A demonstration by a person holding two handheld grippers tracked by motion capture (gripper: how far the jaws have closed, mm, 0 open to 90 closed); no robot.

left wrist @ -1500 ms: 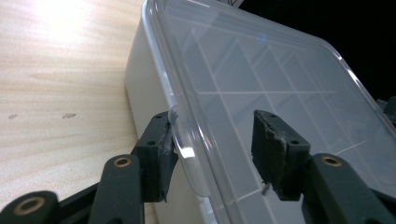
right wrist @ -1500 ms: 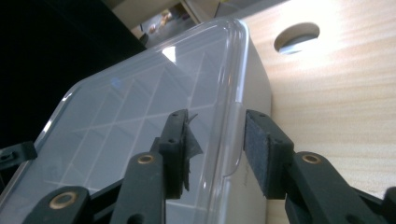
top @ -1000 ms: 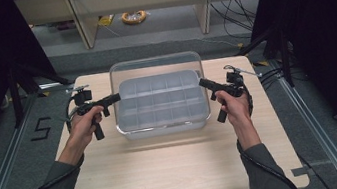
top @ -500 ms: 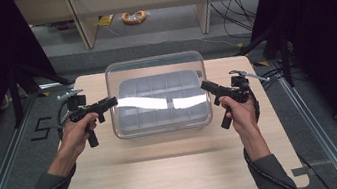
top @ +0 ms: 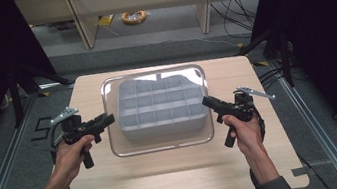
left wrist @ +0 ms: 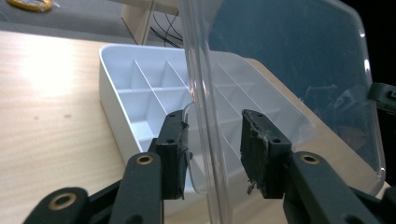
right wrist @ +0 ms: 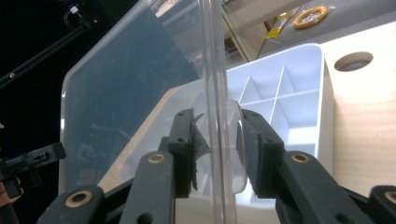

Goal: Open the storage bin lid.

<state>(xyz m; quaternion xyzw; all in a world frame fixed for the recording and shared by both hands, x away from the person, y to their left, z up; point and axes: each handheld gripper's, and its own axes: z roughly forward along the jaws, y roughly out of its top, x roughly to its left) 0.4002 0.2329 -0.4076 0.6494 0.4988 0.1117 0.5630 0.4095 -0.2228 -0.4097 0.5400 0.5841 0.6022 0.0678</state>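
Lid point(top: 157, 110) of clear plastic is hanging in the air between my two tools, over the white compartment tray point(top: 165, 125) that is sitting near the middle of the desk point(top: 170, 185). In the high view the lid's rim is framing the tray from above, reaching past it on the near side.

I am holding the left tool point(top: 107, 119) at the lid's left edge, and the left gripper view is showing that edge standing upright between the two black jaws. One jaw is touching the small tab on the rim; the other is standing a little off the plastic, so I cannot tell whether this tool is really clamping or only bracketing the edge. My left hand point(top: 72, 154) is wrapping the handle.

I am holding the right tool point(top: 206, 102) at the opposite edge. In the right gripper view its jaws are sitting close on both sides of the rim tab, pinching the lid there. My right hand point(top: 241, 131) is gripping the handle just off the tray's right side.

Through the lid I am seeing the tray's dividers, and the compartments that I can see are looking bare. A round hole point(right wrist: 353, 60) in the desk is showing beyond the tray in the right gripper view, and a yellow coil point(top: 134, 17) is lying on the floor past the far edge of the desk.
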